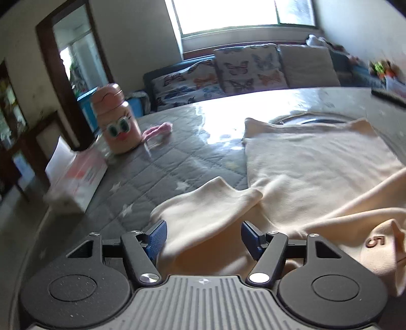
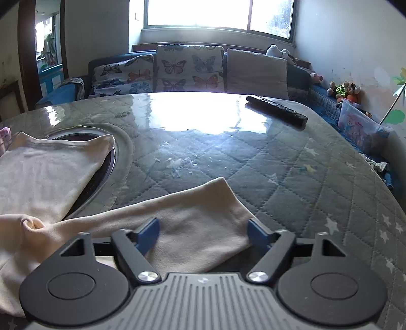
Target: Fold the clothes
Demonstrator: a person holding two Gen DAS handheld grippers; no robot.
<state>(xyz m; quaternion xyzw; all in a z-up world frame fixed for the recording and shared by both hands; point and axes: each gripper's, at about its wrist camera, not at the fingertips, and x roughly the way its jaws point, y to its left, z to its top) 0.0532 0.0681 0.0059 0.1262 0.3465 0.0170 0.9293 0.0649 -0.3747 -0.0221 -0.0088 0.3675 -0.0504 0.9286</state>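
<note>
Nearest in each wrist view, a gripper hangs low over a sleeve of the cream garment (image 1: 317, 162), which lies spread on the quilted grey table (image 2: 291, 182). Both the left gripper (image 1: 204, 237) and the right gripper (image 2: 203, 234) have their blue fingers (image 1: 157, 237) spread wide, with cloth between them but no grip on it. Only the left view shows a printed "5" on a bunched fold of the garment at its right edge, a white box (image 1: 76, 177) near the table's left edge and, farther back, a pink bottle with a cartoon face (image 1: 118, 121) beside a small pink strip (image 1: 158, 129). Only the right view shows a black remote (image 2: 276, 109) lying across the far right of the table, and beyond it a clear bin (image 2: 360, 127) whose contents cannot be made out. Farthest back, both views take in a sofa with butterfly cushions (image 2: 187, 68) under a bright window (image 2: 218, 12)
</note>
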